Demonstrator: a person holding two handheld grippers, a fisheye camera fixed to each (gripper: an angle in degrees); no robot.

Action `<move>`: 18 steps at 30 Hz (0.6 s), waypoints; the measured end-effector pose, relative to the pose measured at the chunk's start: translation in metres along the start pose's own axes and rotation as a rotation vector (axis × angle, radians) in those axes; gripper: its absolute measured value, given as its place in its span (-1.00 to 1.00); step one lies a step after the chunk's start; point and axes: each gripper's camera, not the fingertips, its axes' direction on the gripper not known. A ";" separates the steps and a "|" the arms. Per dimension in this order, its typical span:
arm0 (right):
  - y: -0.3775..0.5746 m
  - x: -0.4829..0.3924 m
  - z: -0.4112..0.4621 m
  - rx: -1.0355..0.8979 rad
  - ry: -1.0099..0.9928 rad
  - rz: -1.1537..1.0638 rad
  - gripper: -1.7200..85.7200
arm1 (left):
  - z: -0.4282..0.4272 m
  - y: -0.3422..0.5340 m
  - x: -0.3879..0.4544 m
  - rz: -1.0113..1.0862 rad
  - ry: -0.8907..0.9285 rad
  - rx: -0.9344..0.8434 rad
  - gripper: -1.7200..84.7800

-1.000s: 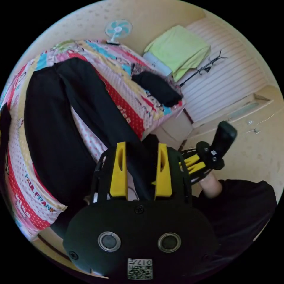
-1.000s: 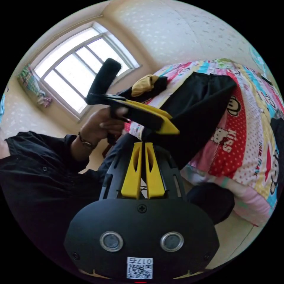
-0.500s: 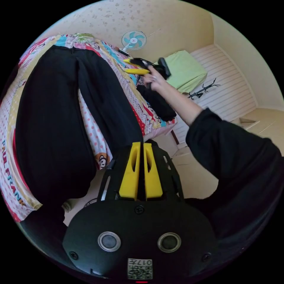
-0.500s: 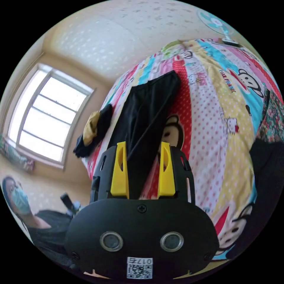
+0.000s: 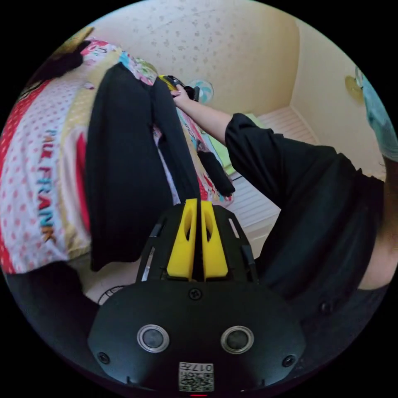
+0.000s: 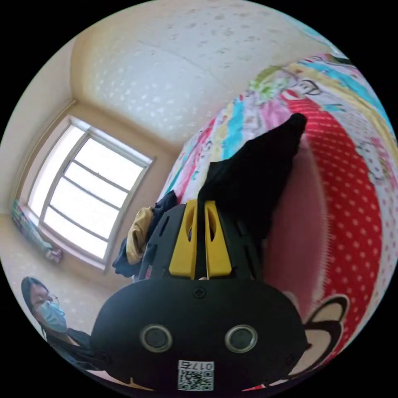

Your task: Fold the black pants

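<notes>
The black pants (image 5: 124, 166) lie stretched along a bright cartoon-print bed sheet (image 5: 37, 157). My left gripper (image 5: 197, 203) is shut on the hem of the nearer leg, at the bed's edge. At the far waist end, a hand holds my right gripper (image 5: 168, 79) against the pants. In the right gripper view, my right gripper (image 6: 201, 205) is shut on a raised fold of the black pants (image 6: 257, 174) above the sheet (image 6: 352, 199). The fabric between its jaws is mostly hidden by the gripper body.
A folded dark garment (image 5: 215, 174) lies on the bed's far edge, with a fan (image 5: 205, 89) behind it. A person's black sleeve (image 5: 298, 186) crosses the left gripper view. A heap of yellow and dark clothes (image 6: 139, 234) sits below a window (image 6: 83, 195).
The left gripper went from open to shut on the leg hem. The right gripper reached across the bed to the waist, opened, then shut on the pants there.
</notes>
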 end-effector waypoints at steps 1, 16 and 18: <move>-0.002 -0.008 0.013 -0.013 -0.027 -0.009 -0.88 | -0.019 0.009 -0.010 -0.035 -0.009 0.029 -0.97; 0.202 -0.075 0.016 -0.327 0.338 -0.212 -0.72 | -0.108 0.025 -0.053 -0.127 -0.307 0.088 -0.74; 0.284 -0.077 -0.024 -0.318 0.272 -0.182 -0.73 | -0.101 0.008 -0.059 -0.102 -0.296 0.059 -0.73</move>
